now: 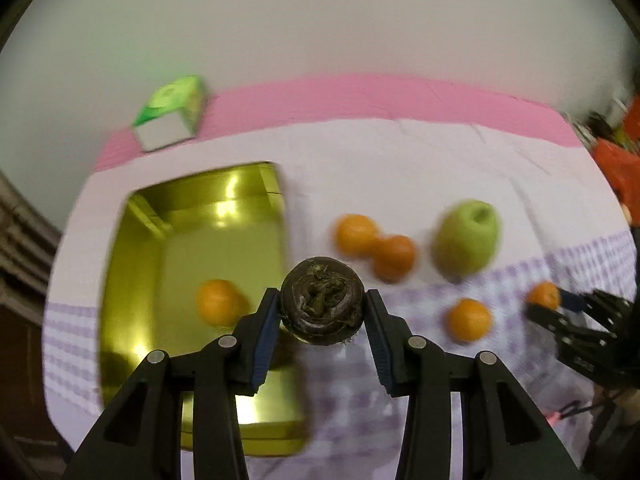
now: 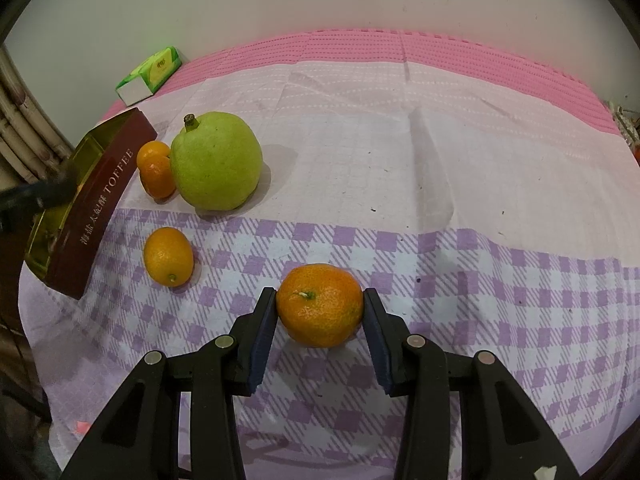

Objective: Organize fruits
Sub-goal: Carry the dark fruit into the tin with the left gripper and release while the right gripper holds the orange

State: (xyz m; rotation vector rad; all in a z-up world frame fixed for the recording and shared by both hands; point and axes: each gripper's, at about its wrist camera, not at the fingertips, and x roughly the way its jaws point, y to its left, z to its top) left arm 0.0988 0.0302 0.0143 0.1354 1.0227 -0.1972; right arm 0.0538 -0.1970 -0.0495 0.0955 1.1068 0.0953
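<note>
A: Item, largest first: gold tin [image 1: 132,280], lid off, at the left of the cloth; dark red outer wall lettered TOFFEE in the right wrist view. Contents?

B: One orange [image 1: 218,302] on its floor, near side. Nothing else visible inside.

A: Next item down.

B: Green guava-like fruit [image 2: 218,162], far of centre, stem up; two small oranges [image 2: 156,174] touching one another just left of it, between it and the tin.

A: Held items?

B: Left gripper [image 1: 321,300] pinches a dark, round, rough-crowned fruit [image 1: 322,300], both pads pressed to its sides, lifted clear of the cloth. Right gripper [image 2: 320,306] pinches a mandarin [image 2: 320,306], stem toward the camera; whether it is lifted off the checked cloth I cannot tell.

A: Governing relation for the coming move?

B: The tin's open mouth lies left and just beyond the left jaws; the dark fruit hangs at its right rim. The left hand is the nearer one. My judgement: carry left, lower, release.

A: Loose remainder?

B: One orange [image 2: 168,256] near the tin's right wall.
</note>
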